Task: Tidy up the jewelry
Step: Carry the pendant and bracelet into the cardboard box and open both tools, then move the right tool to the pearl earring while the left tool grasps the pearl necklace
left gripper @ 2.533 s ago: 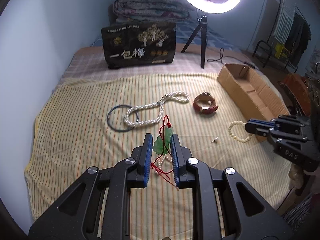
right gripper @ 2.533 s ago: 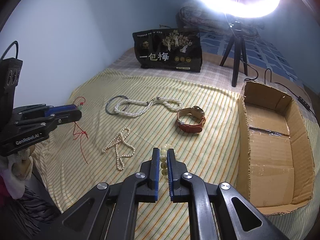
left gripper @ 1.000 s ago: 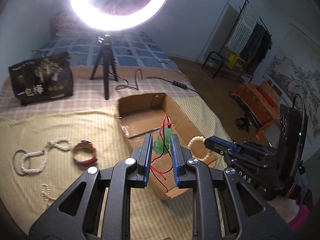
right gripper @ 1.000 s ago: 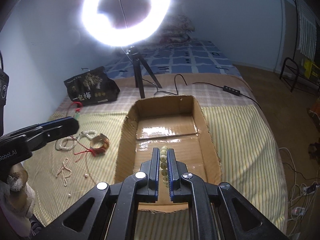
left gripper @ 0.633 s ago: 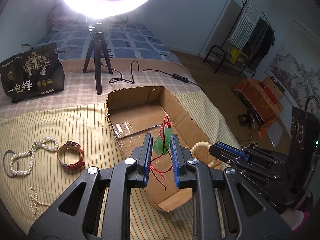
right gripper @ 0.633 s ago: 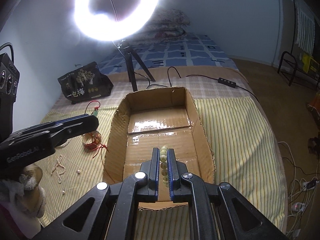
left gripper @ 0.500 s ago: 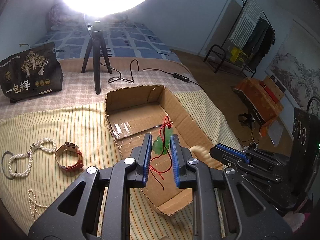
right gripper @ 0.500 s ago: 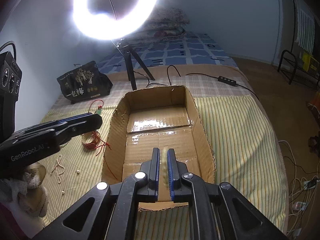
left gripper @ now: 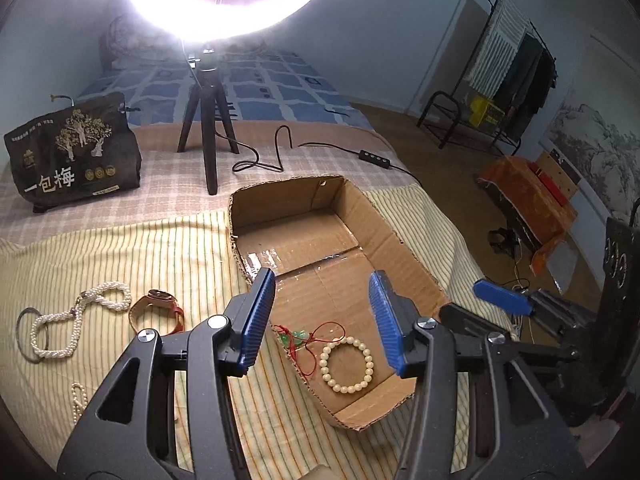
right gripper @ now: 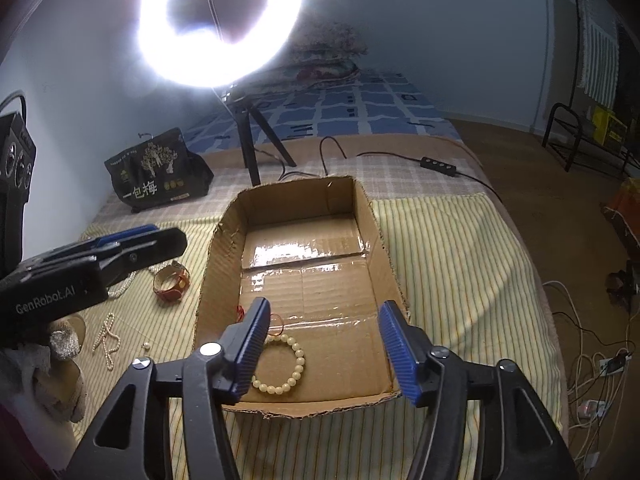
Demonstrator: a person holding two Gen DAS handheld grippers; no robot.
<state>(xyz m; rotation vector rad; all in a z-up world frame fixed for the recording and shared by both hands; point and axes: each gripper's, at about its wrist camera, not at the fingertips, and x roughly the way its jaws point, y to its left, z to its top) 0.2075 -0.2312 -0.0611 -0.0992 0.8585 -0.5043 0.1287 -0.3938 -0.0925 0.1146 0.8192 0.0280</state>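
Both tools are up above the near end of the cardboard box (left gripper: 404,254), and both are empty! The left gripper (left gripper: 322,318) hangs over the box's near left corner, its blue-padded fingers (left gripper: 258,316) spread wide apart with nothing between them. The right gripper (right gripper: 322,344) is the same story: jaws wide, released, tilted down over the box's near edge.

Down on the box floor, the cream bead bracelet (left gripper: 347,365) lies flat in a neat ring at the near end. Just to its left sits the green pendant (left gripper: 297,336), its red cord (left gripper: 320,340) looping loosely and reaching across to the beads.

Out on the striped yellow cloth (left gripper: 132,264), left of the box: the brown leather watch (left gripper: 158,312), the twisted pearl rope (left gripper: 76,318) threaded through a dark bangle (left gripper: 24,336), and at the near left edge a thin pearl strand (right gripper: 106,340) with one loose bead (right gripper: 146,346) beside it.

Writing now: from the right wrist camera, the side of the left tool reads "GenRobot.AI" (right gripper: 56,298). The black bag (left gripper: 74,156) at the far left carries three large white Chinese characters, "一包梅", under a golden tree print; its smaller print is too fine to read. A ring light (right gripper: 220,20) blazes on its tripod behind the box.
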